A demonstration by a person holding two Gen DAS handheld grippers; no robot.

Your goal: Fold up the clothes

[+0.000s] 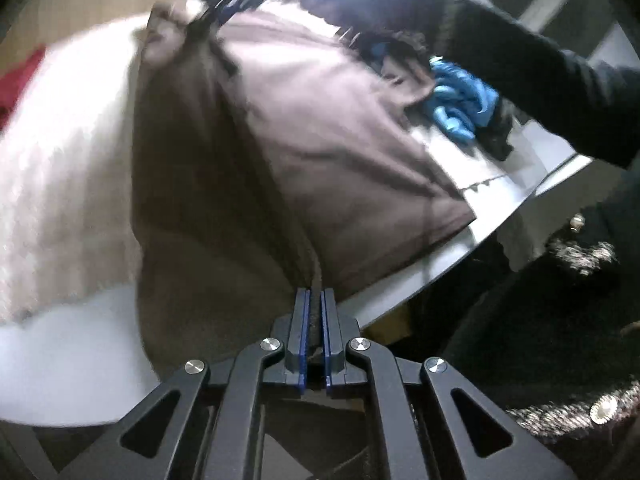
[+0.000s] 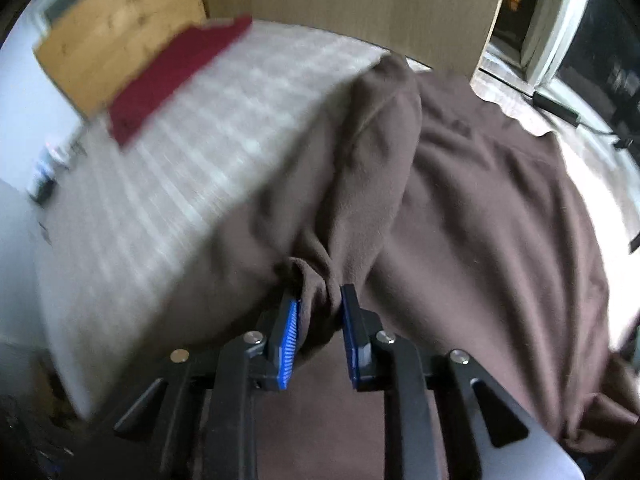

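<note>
I am holding my left gripper (image 1: 315,300) closed, its pads pinching a thin edge of the brown garment (image 1: 280,152) right where the cloth comes to a point between the jaws. My right gripper (image 2: 320,304) is clamping a thicker bunched fold of the same brown garment (image 2: 480,208), the jaws standing partly apart around the wad with the blue pads (image 2: 289,336) pressing its sides.

From the left grip the garment is rising away in a wide sheet, sagging in a dark crease down its middle. It is lying over a pale striped cloth (image 1: 68,168) that is covering the white table (image 1: 72,360); in the right wrist view that striped cloth (image 2: 192,152) is spreading off to the left of the garment, while the garment's larger part is draping flat to the right.

Further out in the left wrist view, a hand in a blue glove (image 1: 460,104) with a dark sleeve (image 1: 540,64) is reaching in over the far side of the garment, and the other gripper's dark tip is sitting blurred at the garment's top corner.

Farthest off in the right wrist view, a red cloth (image 2: 172,80) is lying at the striped cloth's far edge, beside a wooden board (image 2: 112,28).
</note>
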